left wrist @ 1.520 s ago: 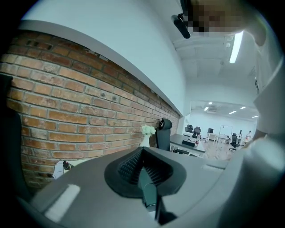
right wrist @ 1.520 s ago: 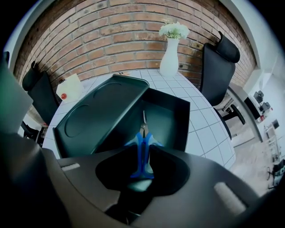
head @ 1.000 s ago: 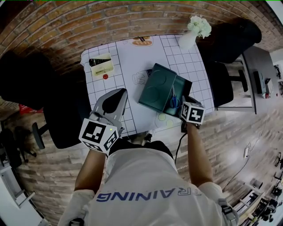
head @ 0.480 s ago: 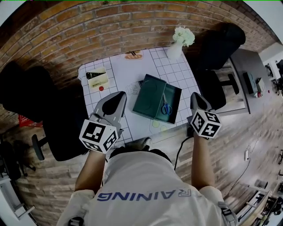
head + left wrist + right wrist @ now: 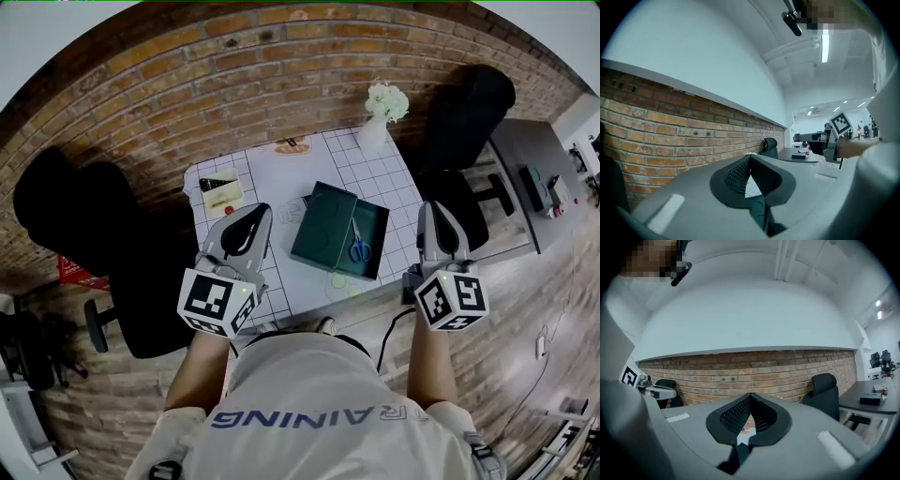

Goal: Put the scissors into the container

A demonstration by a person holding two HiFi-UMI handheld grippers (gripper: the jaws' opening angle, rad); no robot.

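- Head view alone shows the task's things. The scissors [image 5: 359, 247], with blue loop handles and thin metal blades, lie inside the container [image 5: 323, 225], in its right-hand half. They are ahead of both tools and between them, nearer the right one.
- The container is a flat, dark teal rectangular case lying open, with smooth surfaces. It rests on the desk [image 5: 272, 178], which is covered in white cloth ruled with a thin grid.
- From above, the left tool [image 5: 253, 214] and right tool [image 5: 433, 211] are smooth grey tapering shells, each with a black-and-white marker cube at the wrist end. A white vase [image 5: 382, 112] of pale flowers stands at the desk's far corner, ahead of the right tool.
- Left gripper view shows what the head view cannot: the jaws are clenched tip to tip with nothing between them. The black pads [image 5: 736, 174] have a fine meshed texture, and a sliver of grid cloth shows through the gap below the tips. A rough brick wall [image 5: 670, 136] runs ahead, and the right tool's cube sits off to the right.
- Right gripper view shows its jaws likewise clenched and empty. Brick is ahead, and a black padded chair [image 5: 824, 392] stands to the tool's right.
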